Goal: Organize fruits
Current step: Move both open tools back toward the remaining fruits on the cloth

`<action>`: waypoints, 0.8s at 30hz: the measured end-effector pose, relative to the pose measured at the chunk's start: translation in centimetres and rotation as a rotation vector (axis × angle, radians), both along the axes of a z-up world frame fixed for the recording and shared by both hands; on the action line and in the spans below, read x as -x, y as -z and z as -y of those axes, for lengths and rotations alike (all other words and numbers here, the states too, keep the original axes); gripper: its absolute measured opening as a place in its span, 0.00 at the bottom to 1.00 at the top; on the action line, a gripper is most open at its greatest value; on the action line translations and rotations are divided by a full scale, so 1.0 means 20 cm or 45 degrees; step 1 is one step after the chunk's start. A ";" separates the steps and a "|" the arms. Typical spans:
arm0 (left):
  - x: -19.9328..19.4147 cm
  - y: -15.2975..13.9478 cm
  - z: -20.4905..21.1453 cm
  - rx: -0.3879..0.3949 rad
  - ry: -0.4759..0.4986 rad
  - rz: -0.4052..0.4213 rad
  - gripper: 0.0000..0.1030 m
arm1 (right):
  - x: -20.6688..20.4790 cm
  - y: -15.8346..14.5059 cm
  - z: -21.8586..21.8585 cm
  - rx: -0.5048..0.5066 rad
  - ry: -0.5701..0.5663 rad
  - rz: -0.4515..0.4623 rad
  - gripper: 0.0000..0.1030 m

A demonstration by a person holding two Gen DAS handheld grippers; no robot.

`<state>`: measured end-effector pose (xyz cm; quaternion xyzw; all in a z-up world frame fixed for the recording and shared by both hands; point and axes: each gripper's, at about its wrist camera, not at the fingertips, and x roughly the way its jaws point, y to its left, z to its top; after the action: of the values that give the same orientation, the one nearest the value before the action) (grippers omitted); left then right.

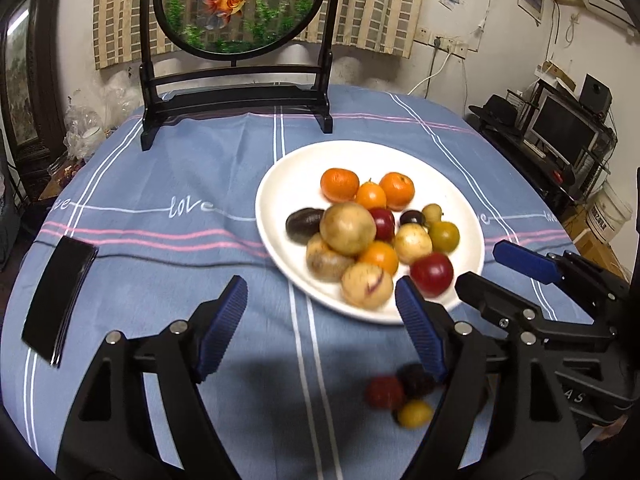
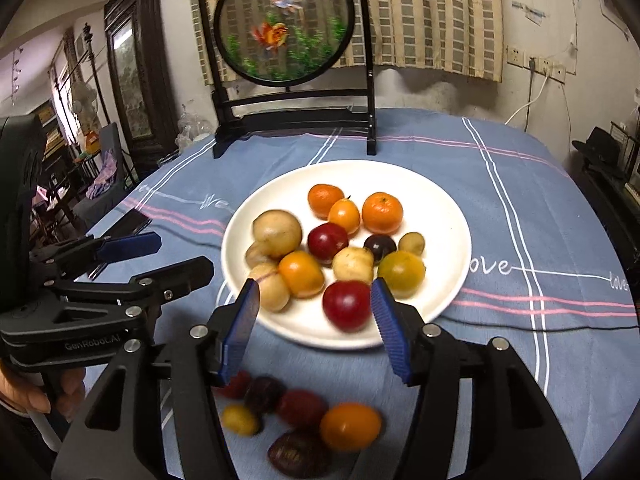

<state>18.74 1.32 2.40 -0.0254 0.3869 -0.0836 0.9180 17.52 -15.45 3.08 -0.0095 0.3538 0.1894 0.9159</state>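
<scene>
A white plate (image 1: 288, 184) (image 2: 448, 216) on the blue tablecloth holds several fruits: oranges (image 1: 339, 185) (image 2: 382, 213), yellow-brown fruits (image 1: 347, 228) (image 2: 277, 233), red plums (image 1: 432, 273) (image 2: 347, 305) and a dark plum (image 1: 305, 225). Loose fruits lie on the cloth in front of the plate: a red one (image 1: 385, 393) (image 2: 301, 408), a yellow one (image 1: 414, 413) (image 2: 239, 420), an orange one (image 2: 350, 426) and dark ones (image 2: 298, 454). My left gripper (image 1: 320, 320) is open and empty, near the plate's front edge. My right gripper (image 2: 314, 328) (image 1: 496, 268) is open, its fingers astride the front red plum, which rests on the plate.
A black stand with a round goldfish panel (image 1: 236, 4) (image 2: 285, 24) stands at the table's back. A black phone (image 1: 60, 296) (image 2: 128, 222) lies at the left with a thin cable across the cloth. Shelves with a monitor (image 1: 564, 128) stand to the right.
</scene>
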 end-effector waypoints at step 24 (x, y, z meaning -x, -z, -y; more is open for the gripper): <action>0.54 0.14 0.00 -0.010 0.031 -0.073 0.82 | 0.52 0.20 0.15 0.062 0.071 -0.131 0.57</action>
<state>7.97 1.22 -0.39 -0.0194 0.4138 -0.0923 0.9055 7.20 -18.48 -0.84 -0.0124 0.4050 0.1554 0.9009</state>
